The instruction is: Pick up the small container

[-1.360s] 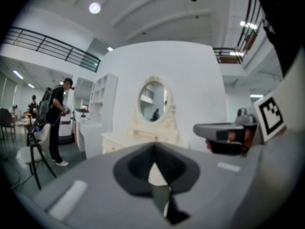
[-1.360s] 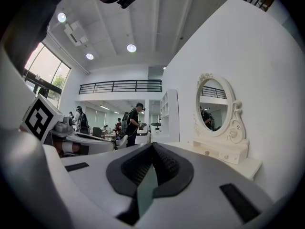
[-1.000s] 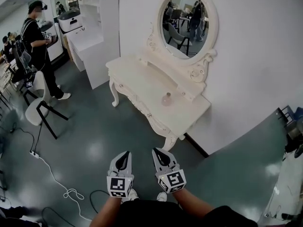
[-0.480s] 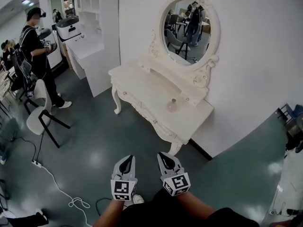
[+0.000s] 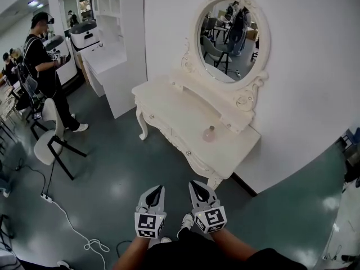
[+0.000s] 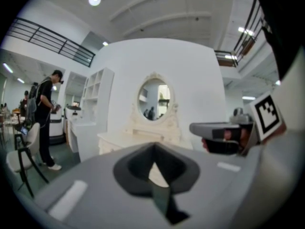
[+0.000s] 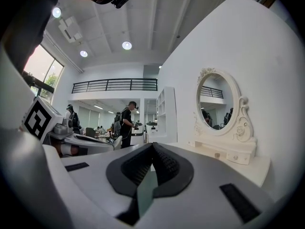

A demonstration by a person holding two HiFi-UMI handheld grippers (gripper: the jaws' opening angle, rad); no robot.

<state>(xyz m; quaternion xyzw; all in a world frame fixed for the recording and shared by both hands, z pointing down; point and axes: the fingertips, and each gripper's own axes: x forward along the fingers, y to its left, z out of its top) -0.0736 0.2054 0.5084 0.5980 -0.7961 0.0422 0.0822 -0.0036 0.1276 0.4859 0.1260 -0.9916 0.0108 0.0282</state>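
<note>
Small container [image 5: 209, 133] stands on the far surface [image 5: 169, 103], well apart from both tongs. Left tongs [image 5: 157, 191] and right tongs [image 5: 196, 185] are closed and empty. Approach stage, judged: the next move calls for nearing the container and opening one pair.

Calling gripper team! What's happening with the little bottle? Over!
Left gripper and right gripper shut, empty. Small container standing on dressing table, untouched. Only floor between.

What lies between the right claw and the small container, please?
In the head view, only bare green floor and the table's front edge separate the right claw from the small container.
</note>
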